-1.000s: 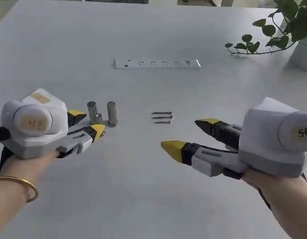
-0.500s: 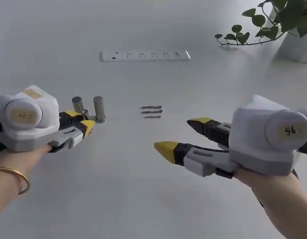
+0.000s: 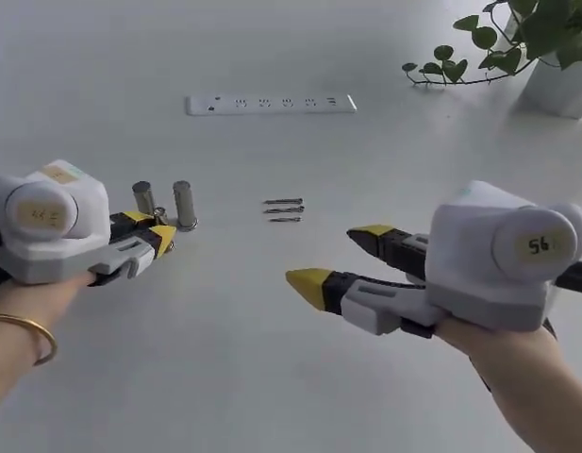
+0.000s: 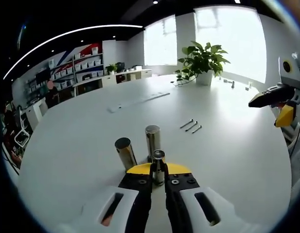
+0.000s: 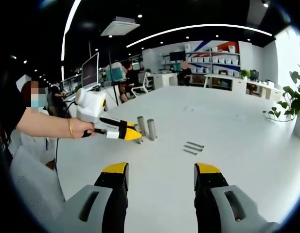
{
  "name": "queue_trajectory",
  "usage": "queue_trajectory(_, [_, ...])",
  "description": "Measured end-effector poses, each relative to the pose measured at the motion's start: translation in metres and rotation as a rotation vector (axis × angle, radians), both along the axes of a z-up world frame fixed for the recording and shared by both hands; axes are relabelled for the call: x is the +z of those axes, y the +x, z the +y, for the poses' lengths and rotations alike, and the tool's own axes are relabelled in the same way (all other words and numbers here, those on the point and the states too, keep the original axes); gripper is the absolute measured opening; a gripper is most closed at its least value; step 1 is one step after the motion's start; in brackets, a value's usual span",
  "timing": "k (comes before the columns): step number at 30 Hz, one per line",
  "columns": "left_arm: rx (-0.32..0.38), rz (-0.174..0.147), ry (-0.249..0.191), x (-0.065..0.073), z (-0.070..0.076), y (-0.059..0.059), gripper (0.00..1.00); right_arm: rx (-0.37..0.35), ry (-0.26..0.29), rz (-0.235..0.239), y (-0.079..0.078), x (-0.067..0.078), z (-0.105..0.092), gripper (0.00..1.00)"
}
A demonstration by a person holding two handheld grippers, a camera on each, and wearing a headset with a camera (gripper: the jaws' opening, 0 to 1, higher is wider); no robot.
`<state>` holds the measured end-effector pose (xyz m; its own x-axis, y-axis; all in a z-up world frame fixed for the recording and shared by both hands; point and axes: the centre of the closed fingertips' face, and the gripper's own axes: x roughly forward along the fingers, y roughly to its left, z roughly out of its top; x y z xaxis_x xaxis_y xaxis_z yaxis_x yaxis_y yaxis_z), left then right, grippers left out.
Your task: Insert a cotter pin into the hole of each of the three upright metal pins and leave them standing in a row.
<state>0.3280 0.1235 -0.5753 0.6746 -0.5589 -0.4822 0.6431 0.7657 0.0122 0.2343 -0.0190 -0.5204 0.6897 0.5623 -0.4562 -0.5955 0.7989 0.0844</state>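
While the three cotter pins (image 3: 283,210) lie loose on the bench (image 3: 272,359) at the centre of the head view, none appears to sit in a hole, so the task looks barely begun. At the left of that frame, the left hand-held gripper (image 3: 155,229) is clenched on a small metal pin (image 4: 158,159), with two other metal pins (image 4: 152,138) standing just behind it. The right hand-held gripper (image 3: 333,255), lower right, hangs released and empty, well apart from the cotter pins.
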Motion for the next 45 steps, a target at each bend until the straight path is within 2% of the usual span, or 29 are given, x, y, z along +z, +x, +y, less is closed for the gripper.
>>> queue_trajectory(9, [-0.057,0.009,-0.014,0.003,-0.013,-0.014,0.06,0.008,-0.004,-0.001,-0.003,0.001,0.001,0.5])
queue_trajectory(13, [-0.085,-0.003,0.007,0.004,-0.018,-0.021,0.06,0.011,-0.004,-0.001,-0.003,0.001,0.002,0.5])
queue_trajectory(17, [-0.097,0.006,0.004,0.005,-0.024,-0.028,0.07,0.014,-0.003,0.001,-0.003,0.001,0.002,0.49])
queue_trajectory(20, [-0.11,0.0,0.01,0.005,-0.028,-0.034,0.07,0.016,-0.005,0.001,-0.004,0.001,0.002,0.49])
queue_trajectory(23, [-0.127,0.004,-0.007,0.005,-0.034,-0.039,0.07,0.019,-0.007,0.004,-0.005,0.001,0.003,0.49])
queue_trajectory(28, [-0.17,-0.001,0.003,0.002,-0.041,-0.045,0.07,0.023,-0.014,0.008,-0.005,-0.001,0.002,0.48])
queue_trajectory(33, [-0.184,0.004,0.013,-0.001,-0.043,-0.047,0.07,0.023,-0.011,0.009,-0.006,-0.001,0.001,0.48])
queue_trajectory(38, [-0.191,0.013,-0.006,-0.001,-0.044,-0.048,0.07,0.027,-0.007,0.013,-0.005,-0.002,0.002,0.47])
queue_trajectory(41, [-0.196,0.003,0.001,-0.001,-0.044,-0.047,0.07,0.027,-0.007,0.014,-0.005,-0.002,0.002,0.46])
queue_trajectory(45, [-0.184,0.017,-0.016,-0.001,-0.044,-0.046,0.07,0.025,-0.009,0.024,-0.005,-0.004,0.002,0.46])
